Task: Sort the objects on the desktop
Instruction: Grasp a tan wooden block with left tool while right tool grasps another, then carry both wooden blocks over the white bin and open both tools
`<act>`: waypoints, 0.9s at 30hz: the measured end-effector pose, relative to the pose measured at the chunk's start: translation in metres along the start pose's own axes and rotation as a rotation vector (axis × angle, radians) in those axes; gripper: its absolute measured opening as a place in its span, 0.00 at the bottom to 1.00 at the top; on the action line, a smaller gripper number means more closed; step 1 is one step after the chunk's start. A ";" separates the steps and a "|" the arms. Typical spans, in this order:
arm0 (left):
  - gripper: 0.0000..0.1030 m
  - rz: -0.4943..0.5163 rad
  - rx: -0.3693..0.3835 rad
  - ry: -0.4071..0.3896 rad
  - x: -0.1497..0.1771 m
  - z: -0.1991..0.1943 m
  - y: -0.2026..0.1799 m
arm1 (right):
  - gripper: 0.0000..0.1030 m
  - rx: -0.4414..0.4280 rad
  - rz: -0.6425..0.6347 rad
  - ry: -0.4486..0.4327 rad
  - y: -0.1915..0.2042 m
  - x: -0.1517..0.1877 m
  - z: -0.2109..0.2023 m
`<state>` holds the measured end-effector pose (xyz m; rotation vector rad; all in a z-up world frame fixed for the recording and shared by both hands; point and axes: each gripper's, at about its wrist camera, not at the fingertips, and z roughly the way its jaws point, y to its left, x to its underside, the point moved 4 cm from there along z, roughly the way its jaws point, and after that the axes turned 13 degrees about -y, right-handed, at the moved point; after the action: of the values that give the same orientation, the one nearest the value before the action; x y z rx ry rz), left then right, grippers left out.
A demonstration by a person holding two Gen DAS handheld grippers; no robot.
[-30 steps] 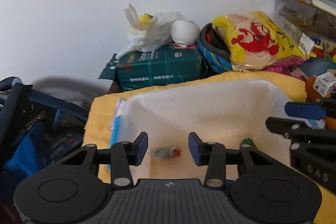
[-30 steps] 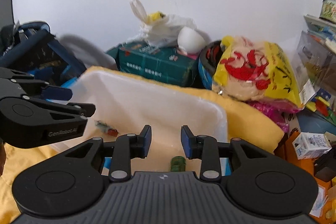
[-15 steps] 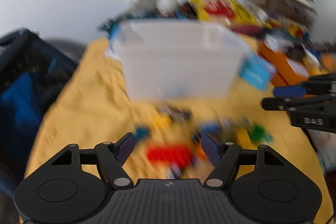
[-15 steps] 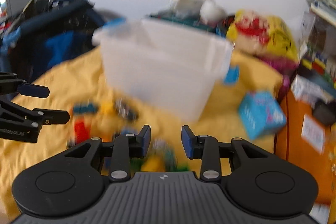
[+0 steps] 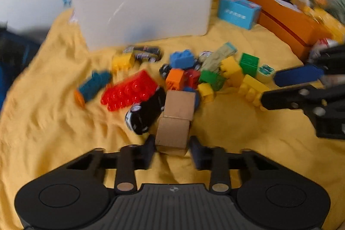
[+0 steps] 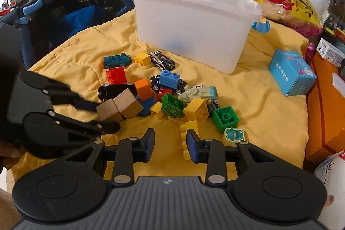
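Observation:
A pile of toy bricks and toy cars lies on a yellow cloth (image 6: 248, 100) in front of a white plastic bin (image 6: 194, 21). My left gripper (image 5: 172, 149) is open, its fingers on either side of the near one of two wooden blocks (image 5: 172, 135); the blocks also show in the right wrist view (image 6: 118, 108). A black toy car (image 5: 146, 113) lies just left of them. My right gripper (image 6: 170, 144) is open and empty, low over the cloth, with a yellow brick (image 6: 185, 143) just beside its right finger.
A light blue box (image 6: 291, 72) lies right of the bin. An orange box (image 6: 323, 105) edges the cloth on the right. A dark blue bag (image 6: 64, 14) stands at the left. A yellow snack bag (image 6: 284, 3) and clutter stand behind the bin.
Both grippers have pulled back from over the bin and dropped to the toy pile. My left gripper has opened wider and now straddles a wooden block.

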<state>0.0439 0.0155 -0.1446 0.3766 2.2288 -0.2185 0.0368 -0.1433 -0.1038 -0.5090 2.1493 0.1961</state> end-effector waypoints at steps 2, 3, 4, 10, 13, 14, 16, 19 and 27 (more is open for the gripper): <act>0.32 -0.050 0.022 -0.016 -0.001 -0.006 0.007 | 0.35 -0.005 -0.014 -0.007 0.003 0.001 0.003; 0.32 -0.063 0.020 -0.017 -0.001 -0.012 0.010 | 0.35 -0.013 -0.021 -0.012 0.006 0.001 0.004; 0.32 -0.066 0.011 -0.019 -0.001 -0.018 0.014 | 0.36 -0.029 -0.022 -0.019 0.008 0.001 0.007; 0.32 -0.053 0.008 0.021 0.017 -0.047 0.023 | 0.36 -0.119 -0.112 -0.014 0.038 0.005 0.037; 0.32 -0.053 0.006 0.030 0.025 -0.050 0.026 | 0.45 -0.149 -0.190 -0.032 0.056 0.004 0.050; 0.32 -0.056 0.005 0.032 0.027 -0.051 0.026 | 0.48 -0.147 -0.220 -0.037 0.061 0.003 0.054; 0.32 -0.064 0.009 0.036 0.029 -0.051 0.027 | 0.51 -0.163 -0.255 -0.043 0.069 0.001 0.061; 0.32 -0.060 0.002 0.031 0.033 -0.053 0.028 | 0.52 -0.221 -0.255 -0.035 0.079 -0.001 0.065; 0.32 -0.073 -0.005 0.026 0.037 -0.050 0.032 | 0.32 -0.219 -0.180 0.018 0.074 0.002 0.075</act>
<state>-0.0038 0.0668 -0.1428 0.2971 2.2709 -0.2481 0.0601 -0.0532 -0.1531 -0.8294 2.0963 0.3292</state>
